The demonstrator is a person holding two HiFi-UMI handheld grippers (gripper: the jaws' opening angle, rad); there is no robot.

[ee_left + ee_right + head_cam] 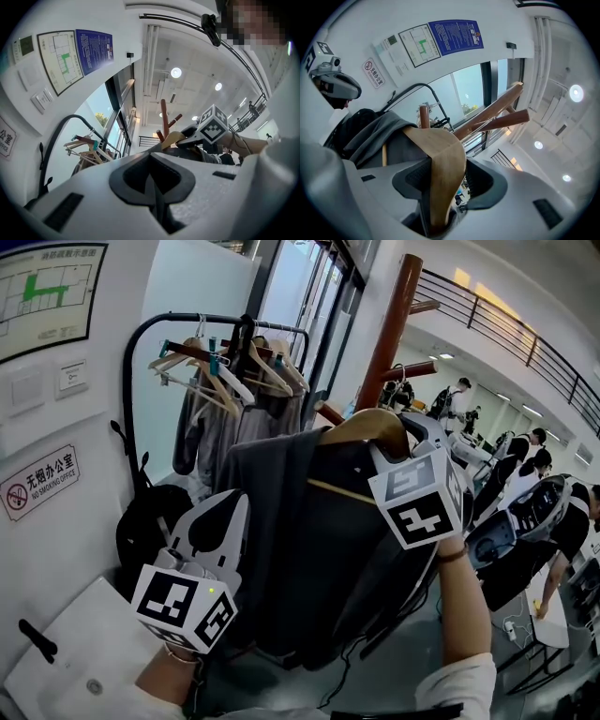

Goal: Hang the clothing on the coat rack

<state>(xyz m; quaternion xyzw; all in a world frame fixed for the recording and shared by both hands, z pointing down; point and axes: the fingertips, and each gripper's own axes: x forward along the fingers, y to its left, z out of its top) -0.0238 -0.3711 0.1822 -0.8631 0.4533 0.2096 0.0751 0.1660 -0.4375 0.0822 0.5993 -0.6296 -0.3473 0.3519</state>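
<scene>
A dark grey garment (319,540) hangs on a wooden hanger (370,427). My right gripper (405,432) is shut on the hanger's top, and the wood (440,145) fills the space between its jaws (443,169). The garment (375,136) drapes off to the left there. The brown coat rack pole (394,324) rises just behind the hanger, and a short peg (328,413) sits close beside it. My left gripper (236,502) points upward at the garment's left edge. Its jaws (154,183) meet with no cloth showing between them.
A black clothes rail (141,343) with several hangers and hung clothes stands left of the coat rack. A black backpack (150,521) hangs below it by the wall. A white surface (66,652) lies at the lower left. People (525,456) sit at desks on the right.
</scene>
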